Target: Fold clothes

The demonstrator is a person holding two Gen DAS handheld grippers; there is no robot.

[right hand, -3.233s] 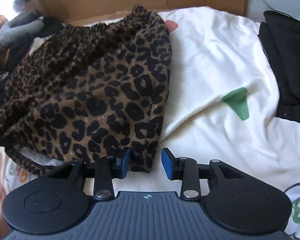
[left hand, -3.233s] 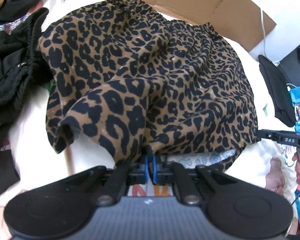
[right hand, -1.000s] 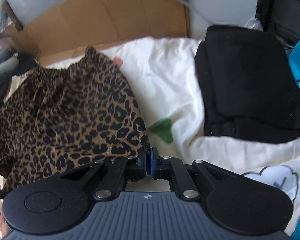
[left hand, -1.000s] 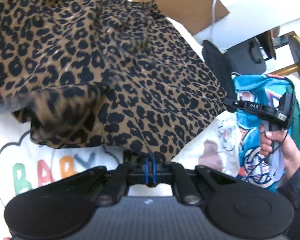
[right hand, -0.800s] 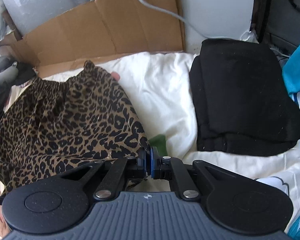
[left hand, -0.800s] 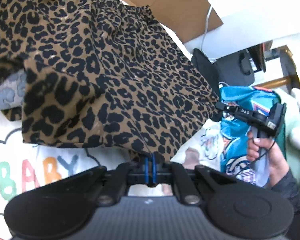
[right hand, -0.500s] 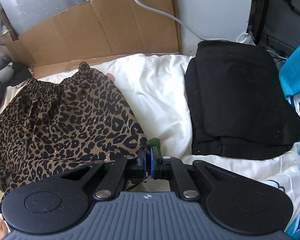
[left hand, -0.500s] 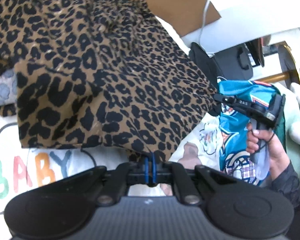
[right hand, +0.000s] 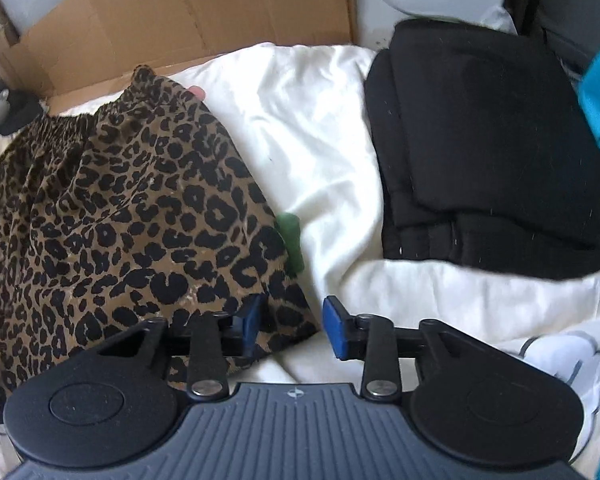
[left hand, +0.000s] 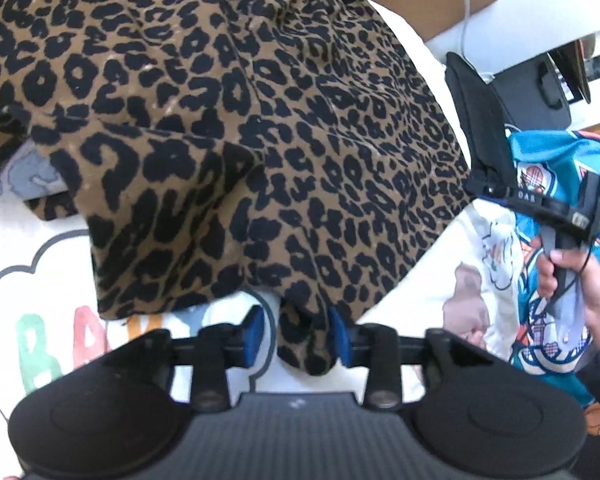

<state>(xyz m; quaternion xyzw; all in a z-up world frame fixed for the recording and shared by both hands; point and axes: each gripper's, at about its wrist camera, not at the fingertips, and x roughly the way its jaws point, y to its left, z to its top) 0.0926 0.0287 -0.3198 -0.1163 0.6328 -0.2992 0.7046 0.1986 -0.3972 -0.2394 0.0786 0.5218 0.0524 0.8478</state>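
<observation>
Leopard-print fabric fills the left wrist view: a thin, soft leopard skirt (left hand: 228,128) with black spots on brown, lying on a white blanket (left hand: 32,248) that has coloured letters. The left gripper (left hand: 296,334) has its blue pads apart, and a hanging corner of the hem sits loosely between them, not clamped. The cloth spreads forward and to the left from this claw, and its gathered waistband lies at the far end. At the right a hand (left hand: 572,280) holds the other tool in front of a teal printed garment (left hand: 556,184).

From the right wrist view, the right gripper (right hand: 294,326) is also apart; the other hem corner lies against its left pad only. The skirt (right hand: 120,220) runs away to the left toward brown cardboard (right hand: 172,20). A folded black garment (right hand: 484,144), thick and matt, rests well apart on the right.

I judge both corners are released, so the fold seems laid down.
</observation>
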